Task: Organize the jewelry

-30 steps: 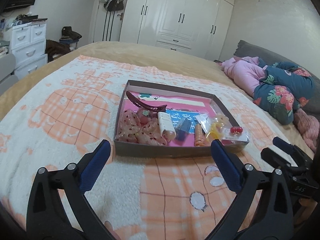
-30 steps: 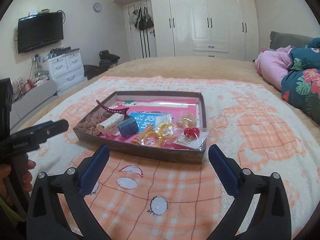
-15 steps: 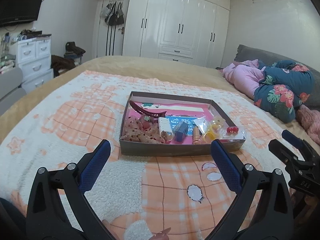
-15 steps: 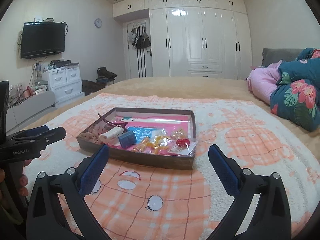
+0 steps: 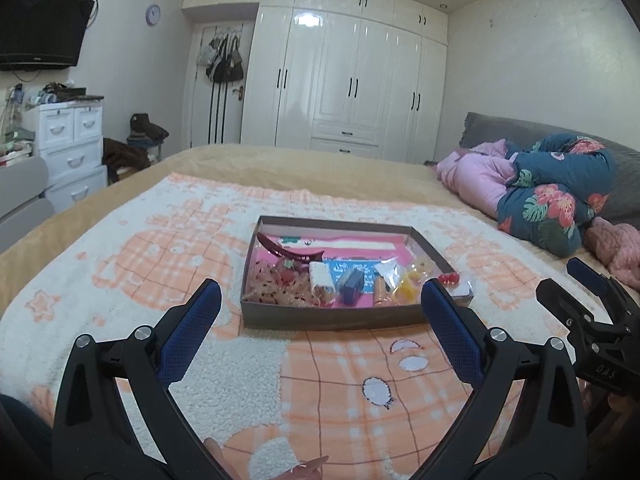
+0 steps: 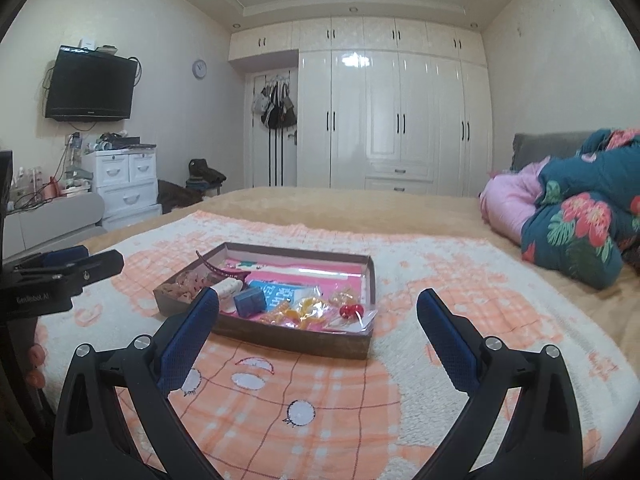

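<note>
A fleecy white blanket with orange checked cartoon shapes [image 5: 132,264] covers the bed under me and fills the near half of both my views. Beyond it a tall glossy white wardrobe [image 6: 396,120] spans the far wall, and a pile of pink and teal floral bedding [image 5: 536,196] lies at the far right.

A shallow brown cardboard tray with a pink lining [image 5: 332,318] sits in the middle of the blanket, just ahead of my fingers. All the jewelry and hair pieces lie inside it. Across its far left part rests a long dark red curved hair clip [image 5: 288,251]. Below that, in the near left corner, is a heap of beige frilly scrunchies with red dots [image 5: 276,290]. Beside them, moving right, come a white cylindrical roll [image 5: 321,276], a small blue rectangular box [image 6: 250,301] and a yellow plastic ring-shaped clip [image 5: 407,287]. At the tray's near right corner a small red cherry-like bead piece [image 6: 351,310] rests on a clear plastic packet.

My left gripper [image 5: 320,326] hangs spread wide with nothing between its blue pads, low over the blanket on the near side of the tray. My right gripper [image 6: 318,328] is likewise parted and empty, short of the tray's near edge.
</note>
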`<state>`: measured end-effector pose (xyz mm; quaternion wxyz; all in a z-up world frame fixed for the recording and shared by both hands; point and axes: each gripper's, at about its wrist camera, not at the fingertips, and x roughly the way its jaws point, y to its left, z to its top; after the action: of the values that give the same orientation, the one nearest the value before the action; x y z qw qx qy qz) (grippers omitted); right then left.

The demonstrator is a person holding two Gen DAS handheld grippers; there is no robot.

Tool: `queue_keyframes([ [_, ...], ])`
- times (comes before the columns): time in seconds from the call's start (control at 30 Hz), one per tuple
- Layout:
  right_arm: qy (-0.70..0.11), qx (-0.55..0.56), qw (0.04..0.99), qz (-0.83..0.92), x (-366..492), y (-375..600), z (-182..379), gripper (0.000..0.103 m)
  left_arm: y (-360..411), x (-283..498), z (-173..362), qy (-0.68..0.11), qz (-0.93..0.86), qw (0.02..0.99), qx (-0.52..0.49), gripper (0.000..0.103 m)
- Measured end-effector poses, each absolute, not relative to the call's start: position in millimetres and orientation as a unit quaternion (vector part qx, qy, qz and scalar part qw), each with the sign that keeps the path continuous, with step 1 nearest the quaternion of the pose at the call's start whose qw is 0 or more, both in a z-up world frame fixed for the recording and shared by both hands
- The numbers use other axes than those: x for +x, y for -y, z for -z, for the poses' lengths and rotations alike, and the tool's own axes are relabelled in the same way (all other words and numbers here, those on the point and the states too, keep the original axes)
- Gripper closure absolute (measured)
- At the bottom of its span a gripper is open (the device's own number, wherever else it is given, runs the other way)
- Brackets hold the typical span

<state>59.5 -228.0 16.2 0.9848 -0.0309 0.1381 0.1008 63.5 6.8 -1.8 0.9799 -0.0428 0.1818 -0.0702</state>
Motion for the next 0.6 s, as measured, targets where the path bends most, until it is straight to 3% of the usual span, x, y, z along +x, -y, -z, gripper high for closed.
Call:
queue_keyframes([
  [0.6, -0.121, -0.026, 0.988, -0.088, 43, 228, -12, 0.006, -7, 56, 4, -0.181, 0.054, 0.981, -0.037, 0.011],
])
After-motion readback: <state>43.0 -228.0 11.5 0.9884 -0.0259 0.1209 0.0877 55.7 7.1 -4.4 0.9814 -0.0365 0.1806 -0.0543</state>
